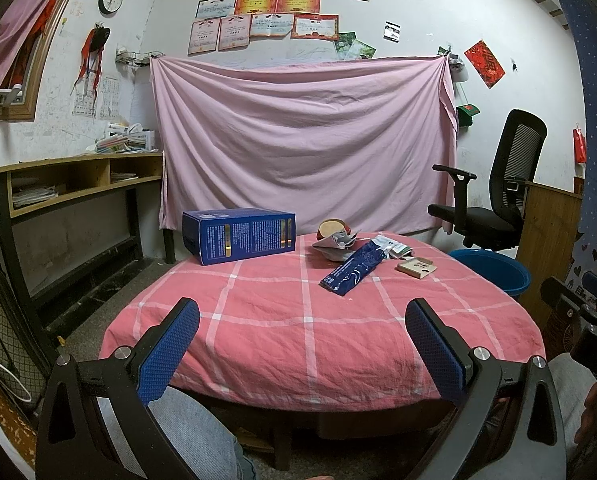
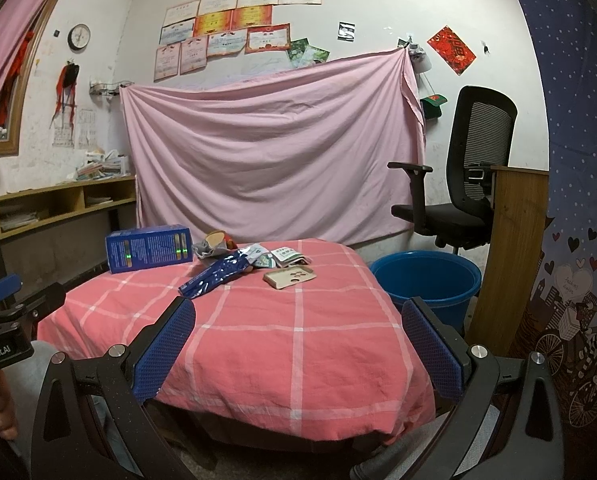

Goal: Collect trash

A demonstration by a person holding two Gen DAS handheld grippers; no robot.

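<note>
Trash (image 1: 352, 258) was seen gathered at the far side of the bench (image 1: 306, 344), just above the middle of the left wrist frame, on a pink checked cloth. A long blue wrapper (image 1: 354, 270) was laid slantwise at the front of the heap, with crumpled silver packets (image 1: 336, 242) and a brown-topped cup (image 1: 331, 229) behind it. A flat tan card tray (image 1: 416, 267) was set just to the right of the heap, apart from the wrapper. A blue box (image 1: 240, 236) was stood to the left of the trash. A blue bucket (image 2: 430, 280) was placed on the floor beside the bench, at the right of the right wrist frame, below a black office chair (image 2: 462, 184). The left gripper (image 1: 302, 344) and the right gripper (image 2: 298, 344) were both held spread wide at the bench's near edge, with nothing between the blue fingers (image 1: 170, 352).
</note>
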